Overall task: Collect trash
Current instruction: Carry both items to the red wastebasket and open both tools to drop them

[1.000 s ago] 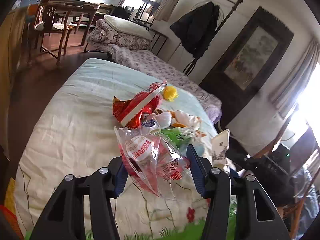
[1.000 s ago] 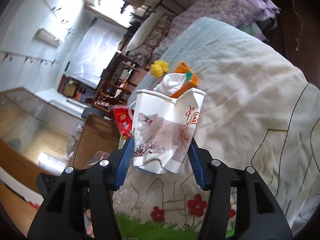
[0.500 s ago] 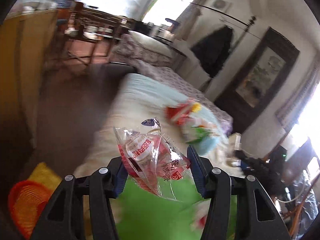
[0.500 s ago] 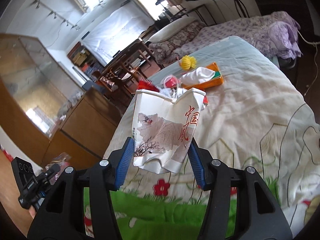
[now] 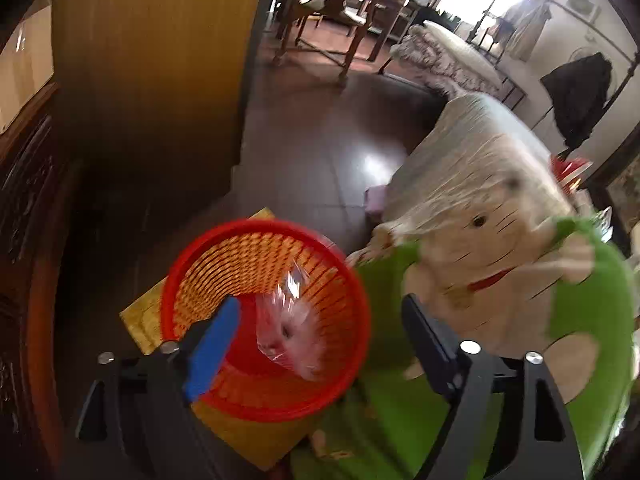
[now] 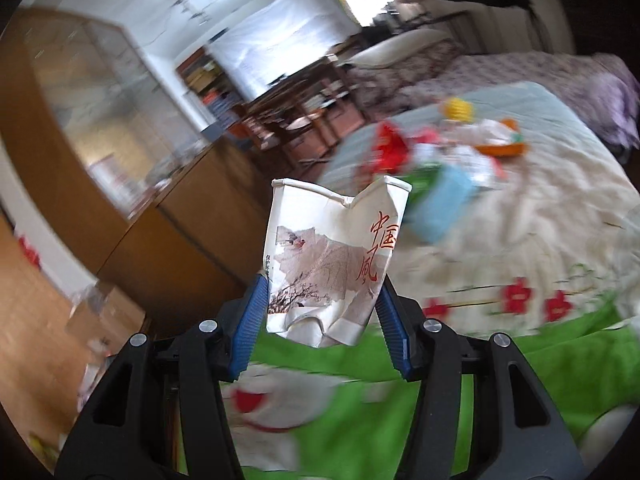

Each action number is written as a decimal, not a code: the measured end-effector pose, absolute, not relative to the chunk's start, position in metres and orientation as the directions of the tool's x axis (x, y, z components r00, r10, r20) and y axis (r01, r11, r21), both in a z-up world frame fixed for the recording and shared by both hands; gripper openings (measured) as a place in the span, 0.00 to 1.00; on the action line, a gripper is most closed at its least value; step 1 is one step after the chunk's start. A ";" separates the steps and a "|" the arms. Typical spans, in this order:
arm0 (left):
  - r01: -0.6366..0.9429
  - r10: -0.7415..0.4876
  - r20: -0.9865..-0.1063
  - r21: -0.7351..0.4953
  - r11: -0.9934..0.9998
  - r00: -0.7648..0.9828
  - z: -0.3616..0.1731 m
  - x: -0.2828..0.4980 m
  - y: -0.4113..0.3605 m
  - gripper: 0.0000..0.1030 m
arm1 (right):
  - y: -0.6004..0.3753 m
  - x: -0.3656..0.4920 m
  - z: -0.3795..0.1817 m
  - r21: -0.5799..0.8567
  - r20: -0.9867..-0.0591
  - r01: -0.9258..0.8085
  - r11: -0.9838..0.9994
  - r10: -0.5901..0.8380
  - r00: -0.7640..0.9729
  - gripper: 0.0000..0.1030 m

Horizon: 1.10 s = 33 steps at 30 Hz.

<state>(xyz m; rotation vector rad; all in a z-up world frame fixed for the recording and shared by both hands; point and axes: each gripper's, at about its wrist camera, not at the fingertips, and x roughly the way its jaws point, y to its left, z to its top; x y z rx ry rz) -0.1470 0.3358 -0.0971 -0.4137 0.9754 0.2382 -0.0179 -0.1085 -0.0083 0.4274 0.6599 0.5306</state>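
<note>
Over red basket (image 5: 264, 320), left gripper (image 5: 320, 336) opening, blurred wrapper (image 5: 290, 336) loose, right gripper (image 6: 322, 320) clamping paper cup (image 6: 336, 260).

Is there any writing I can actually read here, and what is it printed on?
"中国风": large red characters running down the crushed paper cup held in the right gripper.
Small dark vertical print at the cup's left edge: too small to read.
Clear wrapper in the red basket, below the left gripper whose jaws are opening: its print is blurred.
Trash on the bed: too blurred to read.
</note>
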 end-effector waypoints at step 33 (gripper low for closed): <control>-0.584 0.265 -0.822 -0.098 0.806 0.504 -0.100 -0.220 0.407 0.93 | 0.145 -0.045 -0.018 0.325 -0.641 -0.643 0.694 0.661 0.390 0.76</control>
